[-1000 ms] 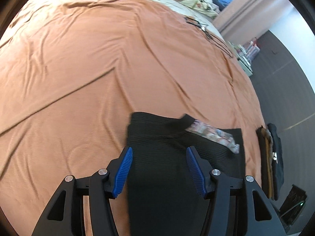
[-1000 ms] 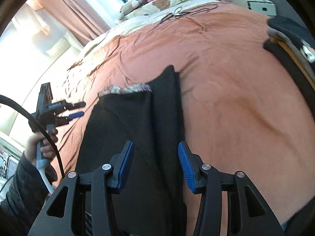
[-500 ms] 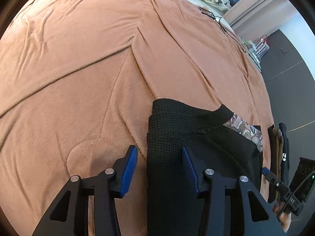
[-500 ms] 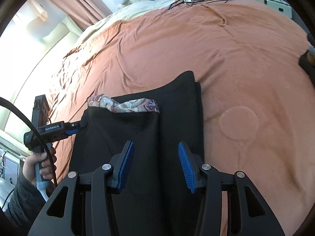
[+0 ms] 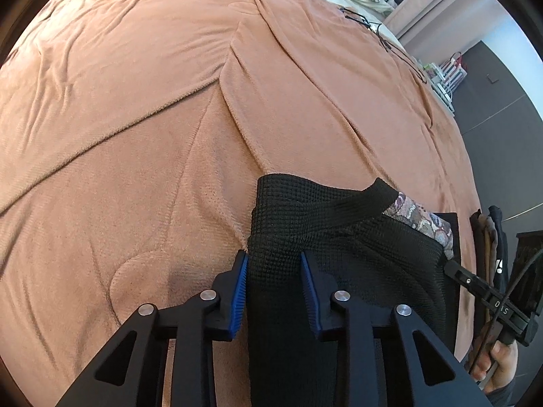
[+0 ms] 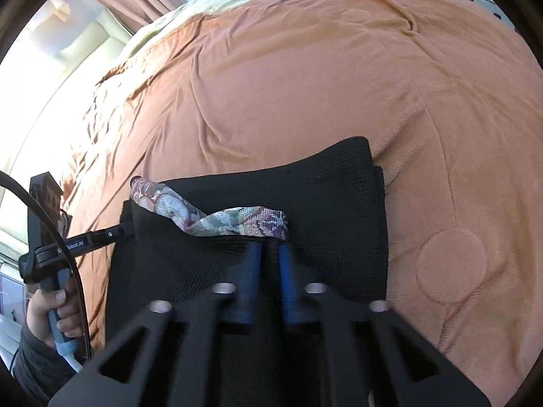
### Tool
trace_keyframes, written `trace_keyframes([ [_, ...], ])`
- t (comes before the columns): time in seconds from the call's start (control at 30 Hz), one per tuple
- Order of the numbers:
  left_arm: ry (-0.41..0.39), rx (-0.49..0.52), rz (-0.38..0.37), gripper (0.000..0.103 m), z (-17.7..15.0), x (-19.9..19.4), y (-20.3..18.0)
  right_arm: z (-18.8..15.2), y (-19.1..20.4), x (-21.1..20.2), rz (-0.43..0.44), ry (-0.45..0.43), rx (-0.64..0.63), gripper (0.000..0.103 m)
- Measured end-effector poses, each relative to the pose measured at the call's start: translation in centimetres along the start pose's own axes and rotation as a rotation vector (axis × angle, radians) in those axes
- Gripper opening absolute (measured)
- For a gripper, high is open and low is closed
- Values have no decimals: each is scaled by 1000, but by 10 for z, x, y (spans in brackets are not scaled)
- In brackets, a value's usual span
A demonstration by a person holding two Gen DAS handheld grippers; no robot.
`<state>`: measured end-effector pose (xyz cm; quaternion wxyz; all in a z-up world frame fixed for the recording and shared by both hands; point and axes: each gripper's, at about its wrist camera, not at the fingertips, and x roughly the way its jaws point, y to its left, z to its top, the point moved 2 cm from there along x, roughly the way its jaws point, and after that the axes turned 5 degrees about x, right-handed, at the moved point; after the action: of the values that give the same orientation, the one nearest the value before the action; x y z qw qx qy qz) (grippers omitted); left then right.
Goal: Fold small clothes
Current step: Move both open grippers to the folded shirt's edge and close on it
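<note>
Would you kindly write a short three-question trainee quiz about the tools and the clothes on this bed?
1. True or false: the black knit garment lies on an orange blanket.
2. What does the left tool straddle?
3. The folded pile of clothes sits at the bed's: A) right edge, in the left wrist view, B) pillow end.

Key: 1 true. 2 the garment's left edge. 3 A.

You've got a black waffle-knit garment [image 5: 339, 257] with a paisley-patterned trim [image 6: 234, 218] in mauve, grey and cream. Blanket [image 5: 169, 101] is plain burnt orange. Gripper pads [image 5: 239, 288] are blue, bodies black. Folded pile [image 5: 488, 237] at the blanket's right edge: black and tan.
</note>
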<state>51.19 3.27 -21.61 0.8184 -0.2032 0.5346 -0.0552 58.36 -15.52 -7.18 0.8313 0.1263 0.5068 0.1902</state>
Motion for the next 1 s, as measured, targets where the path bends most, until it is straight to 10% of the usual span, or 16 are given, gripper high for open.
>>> trace_keyframes([
  [0.43, 33, -43, -31, 28, -18, -12, 7, -21, 3, -33, -112, -75, -5, 4],
  [0.63, 37, -54, -62, 33, -45, -25, 8, -44, -13, -61, -83, -59, 12, 51],
  [1.0, 34, -87, -118, 34, -86, -40, 12, -96, -21, -80, -47, 21, -5, 51],
])
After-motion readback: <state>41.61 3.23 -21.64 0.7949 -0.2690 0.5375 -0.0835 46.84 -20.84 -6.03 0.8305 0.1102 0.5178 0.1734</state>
